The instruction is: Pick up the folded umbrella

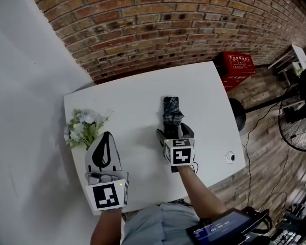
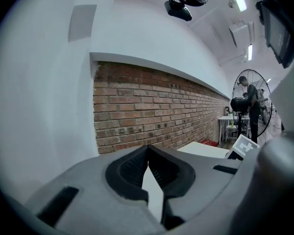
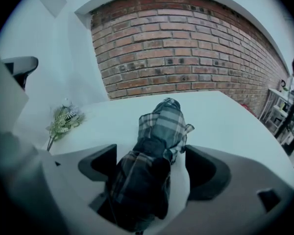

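The folded umbrella (image 1: 171, 111), in dark plaid cloth, lies on the white table (image 1: 127, 98) near its middle, pointing away from me. My right gripper (image 1: 174, 132) is open and straddles the umbrella's near end. In the right gripper view the umbrella (image 3: 157, 146) lies between the two pads of the right gripper (image 3: 152, 166), with bare table showing beside the right-hand pad. My left gripper (image 1: 106, 135) hovers over the table's left part, apart from the umbrella. In its own view the left gripper (image 2: 148, 151) has its jaw tips touching and nothing between them.
A bunch of white flowers with green leaves (image 1: 84, 126) lies at the table's left edge, just beyond the left gripper. A small white round object (image 1: 230, 157) sits near the right front corner. A red crate (image 1: 238, 65), a black stool (image 1: 238, 114) and a floor fan (image 1: 298, 126) stand beyond the table's right side.
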`<state>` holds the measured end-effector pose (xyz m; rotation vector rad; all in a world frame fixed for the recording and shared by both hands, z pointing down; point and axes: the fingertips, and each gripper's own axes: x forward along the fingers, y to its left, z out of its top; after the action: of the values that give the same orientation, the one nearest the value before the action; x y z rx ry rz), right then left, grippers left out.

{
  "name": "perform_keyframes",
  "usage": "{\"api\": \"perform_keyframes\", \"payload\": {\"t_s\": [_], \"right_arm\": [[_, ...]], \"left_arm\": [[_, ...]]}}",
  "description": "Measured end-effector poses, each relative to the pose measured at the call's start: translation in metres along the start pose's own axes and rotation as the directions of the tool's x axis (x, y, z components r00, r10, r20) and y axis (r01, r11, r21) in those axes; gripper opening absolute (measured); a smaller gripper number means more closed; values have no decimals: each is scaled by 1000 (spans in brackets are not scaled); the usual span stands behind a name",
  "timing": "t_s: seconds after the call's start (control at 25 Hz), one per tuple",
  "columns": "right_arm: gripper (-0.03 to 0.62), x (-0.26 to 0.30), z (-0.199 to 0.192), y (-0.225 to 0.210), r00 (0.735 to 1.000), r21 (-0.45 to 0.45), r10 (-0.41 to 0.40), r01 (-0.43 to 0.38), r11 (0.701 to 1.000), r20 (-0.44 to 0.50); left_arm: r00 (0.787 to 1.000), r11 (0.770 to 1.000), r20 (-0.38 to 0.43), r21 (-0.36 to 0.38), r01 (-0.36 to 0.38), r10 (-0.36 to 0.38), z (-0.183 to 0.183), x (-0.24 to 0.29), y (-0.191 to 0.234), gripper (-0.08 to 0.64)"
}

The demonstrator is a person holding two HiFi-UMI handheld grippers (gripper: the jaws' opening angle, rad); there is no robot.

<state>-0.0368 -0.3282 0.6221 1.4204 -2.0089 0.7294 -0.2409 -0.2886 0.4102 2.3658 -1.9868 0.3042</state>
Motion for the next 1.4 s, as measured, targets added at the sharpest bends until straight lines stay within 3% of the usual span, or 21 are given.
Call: {"api": "perform_keyframes", "payload": {"t_s": [0.28, 0.8, 1.08, 1.4], "right_arm": [[433, 7, -20, -3, 995, 43, -1, 5, 999, -99], [402, 8, -19, -3, 994, -8, -11, 10, 1000, -106], [324, 6, -20, -10, 991, -23, -39, 37, 999, -128], [308, 5, -18, -11, 992, -27, -39, 36, 999, -123]], "left_arm": [[1000, 1000, -5, -4, -3, 2, -3, 2, 0, 8], [1000, 1000, 3, -8, 0, 0, -1, 3, -3, 8], [1000, 1000, 4, -8, -3, 3, 0, 1, -2, 8], [1000, 1000, 12, -7, -3, 3, 5, 0, -4, 8]]}}
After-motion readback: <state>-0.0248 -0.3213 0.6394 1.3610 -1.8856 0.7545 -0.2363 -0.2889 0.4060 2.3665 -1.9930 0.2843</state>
